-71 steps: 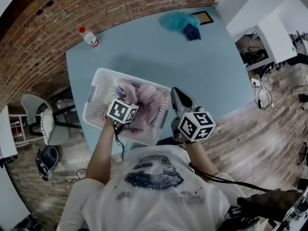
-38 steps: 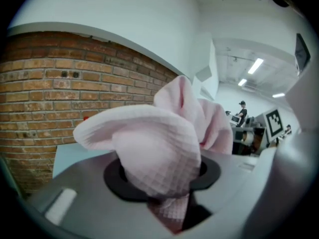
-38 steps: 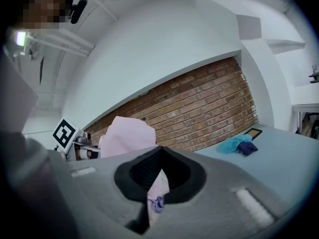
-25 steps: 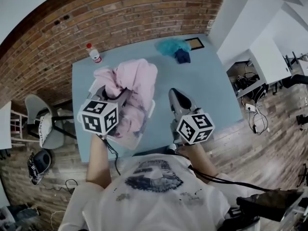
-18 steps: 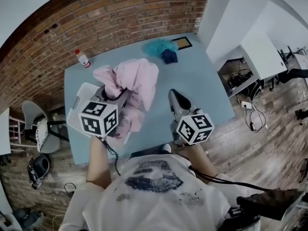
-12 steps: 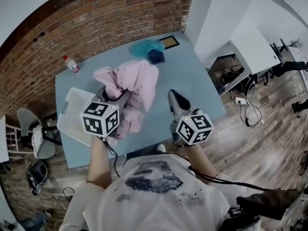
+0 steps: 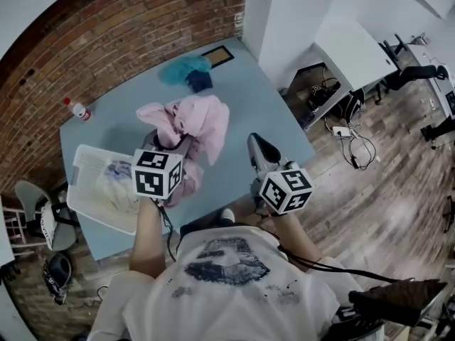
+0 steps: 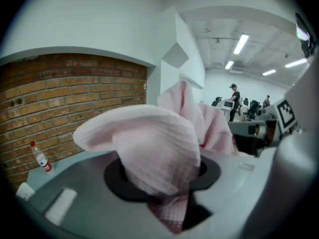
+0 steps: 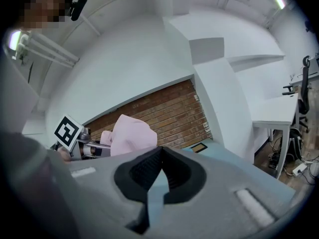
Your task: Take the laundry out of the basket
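A pink garment (image 7: 190, 123) hangs bunched from my left gripper (image 7: 173, 145), which is shut on it above the blue table (image 7: 249, 112). In the left gripper view the same pink garment (image 8: 159, 148) fills the space between the jaws. The white laundry basket (image 7: 85, 197) sits at the table's left end with a pale garment (image 7: 117, 187) inside, left of my left gripper. My right gripper (image 7: 257, 146) is shut with nothing in it, to the right of the pink garment; in the right gripper view its jaws (image 9: 160, 169) meet and the pink garment (image 9: 130, 133) shows at the left.
A teal and dark blue pile of clothes (image 7: 186, 73) lies at the table's far side, next to a framed picture (image 7: 217, 55). A bottle with a red label (image 7: 75, 109) stands near the brick wall. A chair (image 7: 35, 212) stands left of the table.
Both grippers have moved to the right along the table with the pink garment, away from the basket. The garment has sunk a little. The basket now lies off to the left.
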Demonstrator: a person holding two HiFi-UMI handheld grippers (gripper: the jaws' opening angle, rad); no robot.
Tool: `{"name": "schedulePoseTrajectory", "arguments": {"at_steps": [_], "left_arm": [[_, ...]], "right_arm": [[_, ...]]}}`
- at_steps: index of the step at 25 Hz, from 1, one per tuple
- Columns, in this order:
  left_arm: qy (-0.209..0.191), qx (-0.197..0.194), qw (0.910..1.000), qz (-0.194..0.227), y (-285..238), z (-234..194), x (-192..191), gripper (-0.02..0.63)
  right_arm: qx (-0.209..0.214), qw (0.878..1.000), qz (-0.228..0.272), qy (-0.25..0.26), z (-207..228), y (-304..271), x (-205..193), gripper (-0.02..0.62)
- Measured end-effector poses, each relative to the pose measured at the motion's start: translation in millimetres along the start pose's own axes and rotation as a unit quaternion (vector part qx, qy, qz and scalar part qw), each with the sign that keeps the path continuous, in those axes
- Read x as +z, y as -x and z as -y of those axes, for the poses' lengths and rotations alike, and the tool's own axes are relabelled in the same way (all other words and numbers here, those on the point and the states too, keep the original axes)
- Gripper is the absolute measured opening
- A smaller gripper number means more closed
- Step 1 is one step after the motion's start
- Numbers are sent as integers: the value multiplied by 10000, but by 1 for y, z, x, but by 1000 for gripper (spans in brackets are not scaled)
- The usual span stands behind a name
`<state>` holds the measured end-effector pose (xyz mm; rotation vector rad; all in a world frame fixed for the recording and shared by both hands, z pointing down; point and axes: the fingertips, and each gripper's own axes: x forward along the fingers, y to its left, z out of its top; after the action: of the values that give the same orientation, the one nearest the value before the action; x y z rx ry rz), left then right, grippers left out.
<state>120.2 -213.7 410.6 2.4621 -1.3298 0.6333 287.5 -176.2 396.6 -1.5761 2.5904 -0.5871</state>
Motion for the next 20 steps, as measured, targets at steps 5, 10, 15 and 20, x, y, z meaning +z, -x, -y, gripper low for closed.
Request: {"name": "schedulePoseTrajectory", "arguments": {"at_steps": [5, 10, 15, 20], "left_arm": [[-169, -19, 9995, -254, -30, 9, -16, 175], [-79, -200, 9991, -372, -53, 16, -30, 169], [124, -339, 9977, -581, -79, 20, -56, 158], [374, -460, 9946, -856, -121, 22, -110, 149]], "right_arm": [[-195, 9998, -41, -45, 21, 5, -5, -2], [-302, 9994, -156, -116, 33, 5, -16, -2], [-393, 9986, -298, -180, 42, 4, -25, -2], [-525, 9973, -461, -240, 55, 5, -39, -2]]}}
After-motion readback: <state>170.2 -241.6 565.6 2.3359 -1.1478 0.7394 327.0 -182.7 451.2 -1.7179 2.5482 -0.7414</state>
